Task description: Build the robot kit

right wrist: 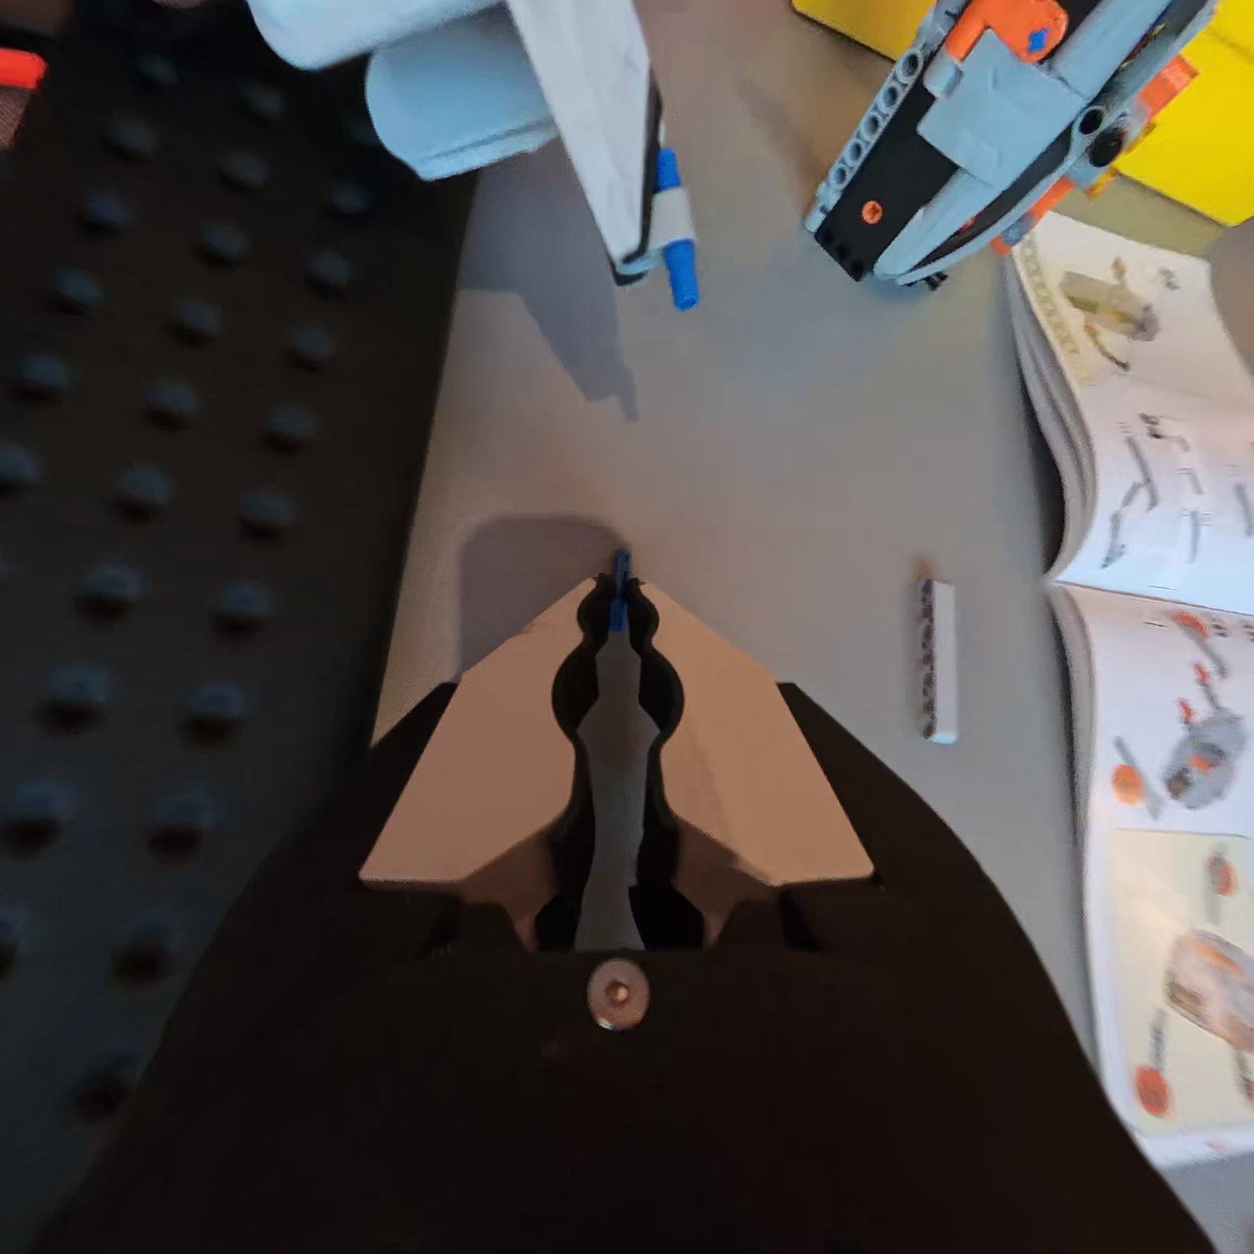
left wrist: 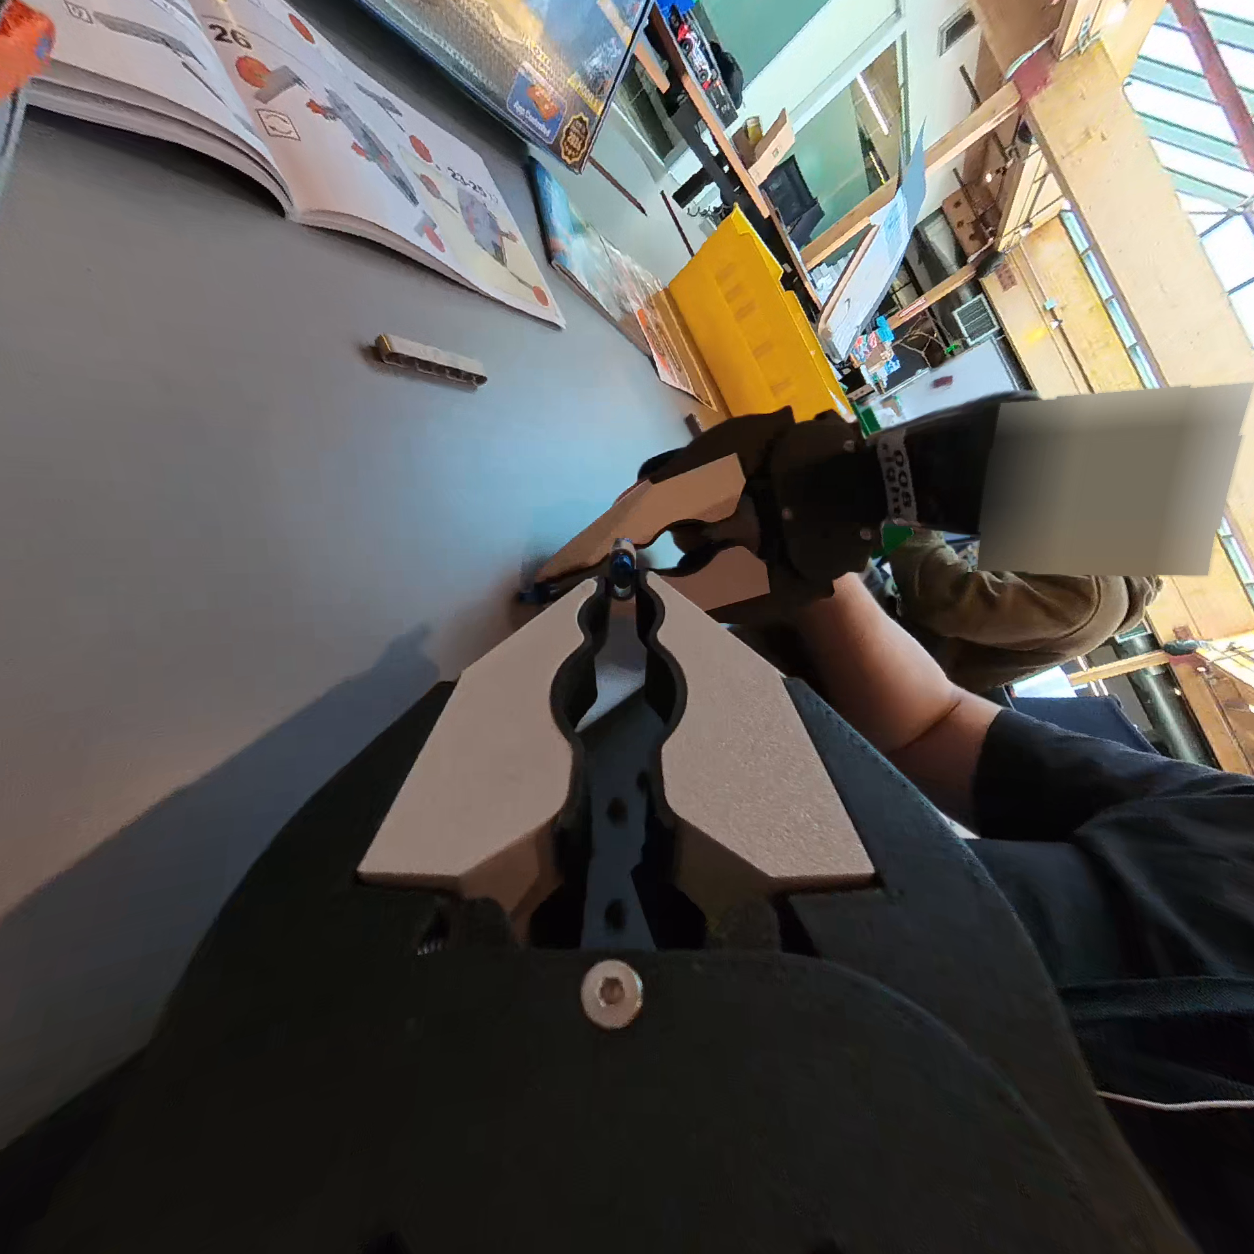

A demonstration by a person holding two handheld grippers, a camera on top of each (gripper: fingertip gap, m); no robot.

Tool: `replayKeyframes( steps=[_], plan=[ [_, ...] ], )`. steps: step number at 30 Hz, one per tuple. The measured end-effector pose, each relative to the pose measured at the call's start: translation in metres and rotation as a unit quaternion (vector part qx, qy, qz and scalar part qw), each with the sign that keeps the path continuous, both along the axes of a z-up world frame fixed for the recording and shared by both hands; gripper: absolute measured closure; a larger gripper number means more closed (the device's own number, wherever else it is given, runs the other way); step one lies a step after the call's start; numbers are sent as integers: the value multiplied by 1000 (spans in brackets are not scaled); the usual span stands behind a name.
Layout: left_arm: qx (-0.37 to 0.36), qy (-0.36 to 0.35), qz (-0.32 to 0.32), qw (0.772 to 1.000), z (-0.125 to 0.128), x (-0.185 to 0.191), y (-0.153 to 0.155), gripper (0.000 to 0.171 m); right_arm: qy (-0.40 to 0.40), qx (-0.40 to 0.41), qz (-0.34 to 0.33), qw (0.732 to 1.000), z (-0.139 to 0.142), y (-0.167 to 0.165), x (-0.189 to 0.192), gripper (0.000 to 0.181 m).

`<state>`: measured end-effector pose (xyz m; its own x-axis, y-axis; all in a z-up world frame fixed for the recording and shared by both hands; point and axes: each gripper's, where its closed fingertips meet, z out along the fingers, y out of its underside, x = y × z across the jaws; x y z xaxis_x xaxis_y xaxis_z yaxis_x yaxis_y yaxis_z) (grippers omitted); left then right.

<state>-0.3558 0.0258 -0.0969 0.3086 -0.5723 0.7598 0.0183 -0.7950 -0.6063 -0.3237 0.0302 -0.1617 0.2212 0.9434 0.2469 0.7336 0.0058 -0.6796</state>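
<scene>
My left gripper (left wrist: 621, 585) is shut on a small grey connector with a blue pin (left wrist: 621, 566) through it. From the right wrist view this gripper (right wrist: 638, 268) hangs above the grey table with the blue pin (right wrist: 675, 231) sticking out beside its tip. My right gripper (right wrist: 617, 589) is shut on a small blue pin (right wrist: 619, 587), its tip low over the table. In the left wrist view the right gripper (left wrist: 543, 589) sits just beyond my left tips, pointing left. A grey beam with holes (right wrist: 940, 661) lies on the table, also in the left wrist view (left wrist: 431, 362).
An open instruction booklet (right wrist: 1153, 543) lies at the right, also far left in the left wrist view (left wrist: 380, 156). A part-built grey, black and orange model (right wrist: 984, 136) stands by a yellow bin (right wrist: 1214, 149). A black studded mat (right wrist: 169, 407) covers the left. A person's forearm (left wrist: 882, 678) crosses at the right. Across from one pair of fingers to the other is roughly 8 cm.
</scene>
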Motion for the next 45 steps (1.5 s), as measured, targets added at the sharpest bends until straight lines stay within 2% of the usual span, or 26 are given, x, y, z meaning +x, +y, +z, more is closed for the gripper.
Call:
replayKeyframes(
  steps=[3,6,15,17,20,24,29,40,45],
  plan=[
    [-6,-7,-1,1000,-1,-1,-1,166,35,-56,-2,998,-1,1,-4,177],
    [-14,-20,-4,1000,0,-2,-2,166,68,-88,0,994,-1,0,-4,168],
    [-8,-30,-14,999,4,-2,-5,166,61,-55,23,996,-1,-6,-3,163],
    [-7,-32,-14,999,4,-2,-6,166,60,-62,31,996,-2,-11,-4,175],
    [-7,-29,-17,999,3,-3,-7,166,61,-76,42,994,-2,-17,-6,176],
    [-12,-20,-15,1000,-1,-2,-6,166,29,12,73,997,1,-23,-8,178],
    [-15,-19,-25,999,-2,2,-12,166,61,117,76,988,37,-30,-20,178],
    [-41,-42,-18,998,-1,5,-17,166,90,147,50,984,56,-27,-21,179],
    [-67,-89,-16,994,6,7,-17,167,105,166,37,980,67,-24,-20,179]
  ],
)
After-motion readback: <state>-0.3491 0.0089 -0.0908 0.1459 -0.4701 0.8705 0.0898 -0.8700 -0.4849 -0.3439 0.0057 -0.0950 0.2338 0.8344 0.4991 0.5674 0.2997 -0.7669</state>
